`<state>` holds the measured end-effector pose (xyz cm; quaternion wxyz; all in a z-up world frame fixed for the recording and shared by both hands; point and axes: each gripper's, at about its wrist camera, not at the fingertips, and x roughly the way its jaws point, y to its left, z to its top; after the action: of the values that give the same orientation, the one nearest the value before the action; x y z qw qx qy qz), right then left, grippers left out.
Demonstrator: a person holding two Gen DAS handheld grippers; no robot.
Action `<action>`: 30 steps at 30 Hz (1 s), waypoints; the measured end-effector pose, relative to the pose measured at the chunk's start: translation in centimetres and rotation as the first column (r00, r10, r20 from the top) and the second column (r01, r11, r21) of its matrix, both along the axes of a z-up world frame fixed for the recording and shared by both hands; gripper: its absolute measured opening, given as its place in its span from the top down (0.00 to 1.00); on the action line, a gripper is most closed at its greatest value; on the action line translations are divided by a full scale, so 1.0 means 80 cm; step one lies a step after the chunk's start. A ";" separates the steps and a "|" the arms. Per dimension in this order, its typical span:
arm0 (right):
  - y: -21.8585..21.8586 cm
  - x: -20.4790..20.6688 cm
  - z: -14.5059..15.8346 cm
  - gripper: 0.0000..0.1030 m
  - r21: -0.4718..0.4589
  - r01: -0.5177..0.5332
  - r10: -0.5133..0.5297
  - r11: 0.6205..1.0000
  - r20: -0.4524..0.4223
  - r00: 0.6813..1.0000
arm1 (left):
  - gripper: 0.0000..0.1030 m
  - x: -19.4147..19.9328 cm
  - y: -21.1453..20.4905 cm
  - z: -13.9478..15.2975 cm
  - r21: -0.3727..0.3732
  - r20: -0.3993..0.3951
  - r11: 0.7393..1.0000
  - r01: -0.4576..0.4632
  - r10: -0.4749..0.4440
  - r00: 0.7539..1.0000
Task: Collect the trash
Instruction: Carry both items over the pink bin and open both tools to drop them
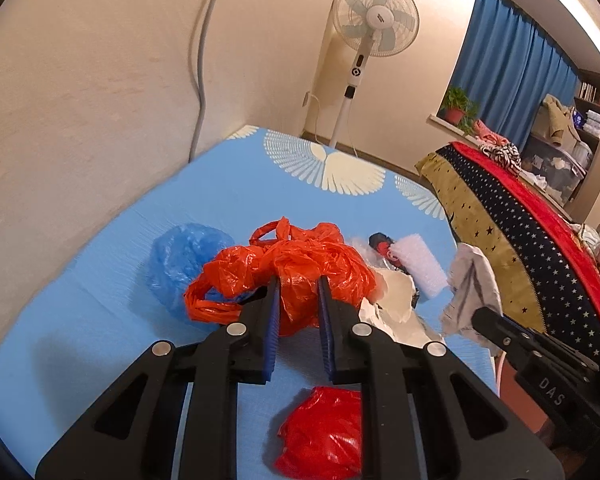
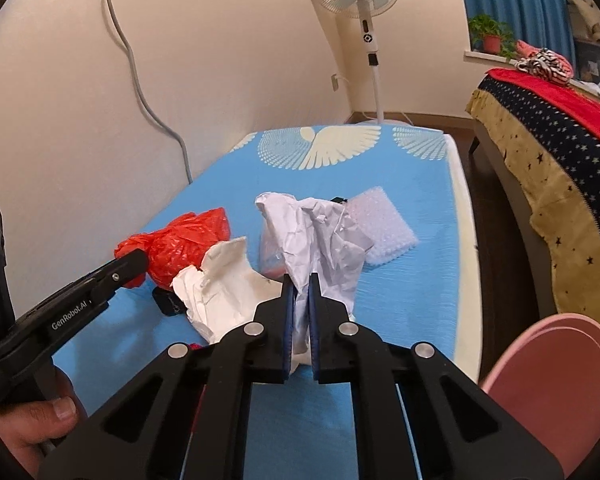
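In the left wrist view my left gripper (image 1: 299, 298) is shut on a crumpled orange plastic bag (image 1: 300, 264), held just above the blue bedsheet (image 1: 100, 340). My right gripper (image 2: 300, 286) is shut on a crumpled sheet of white paper (image 2: 320, 236), raised off the sheet. Still on the bed lie a blue plastic bag (image 1: 180, 264), a red plastic bag (image 1: 320, 432), a torn white wrapper (image 2: 228, 284), a piece of bubble wrap (image 2: 384, 228) and a small black object (image 2: 166, 300). The right wrist view also shows the orange bag (image 2: 180, 240) at the left gripper's tip.
The bed runs along a cream wall (image 1: 80, 120) on the left, with a cable hanging down it. A standing fan (image 1: 374, 20) is at the far end. A second bed with a star-patterned blanket (image 1: 520, 240) lies to the right. A pink container rim (image 2: 560, 380) sits low on the right.
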<state>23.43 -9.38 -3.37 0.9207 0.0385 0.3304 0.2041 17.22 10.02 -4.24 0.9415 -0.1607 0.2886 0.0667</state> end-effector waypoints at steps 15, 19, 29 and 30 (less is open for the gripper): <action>-0.032 -0.065 0.047 0.93 0.001 0.075 -0.075 0.997 0.061 0.995 | 0.83 -0.059 -0.002 0.040 0.004 0.075 1.000 0.009 -0.009 0.997; -0.040 -0.083 0.056 0.93 0.004 0.096 -0.096 0.995 0.069 0.993 | 0.83 -0.072 -0.007 0.047 0.008 0.091 0.999 0.031 -0.032 0.995; -0.056 -0.111 0.073 0.93 0.003 0.144 -0.143 0.990 0.093 0.985 | 0.83 -0.088 -0.020 0.056 0.015 0.111 0.997 0.071 -0.072 0.991; -0.059 -0.112 0.074 0.93 0.004 0.149 -0.149 0.989 0.094 0.984 | 0.83 -0.088 -0.022 0.057 0.016 0.111 0.997 0.074 -0.075 0.991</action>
<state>14.45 -14.07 2.58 0.9480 0.0518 0.2831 0.1357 10.16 8.28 0.30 0.9589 -0.1479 0.2409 0.0241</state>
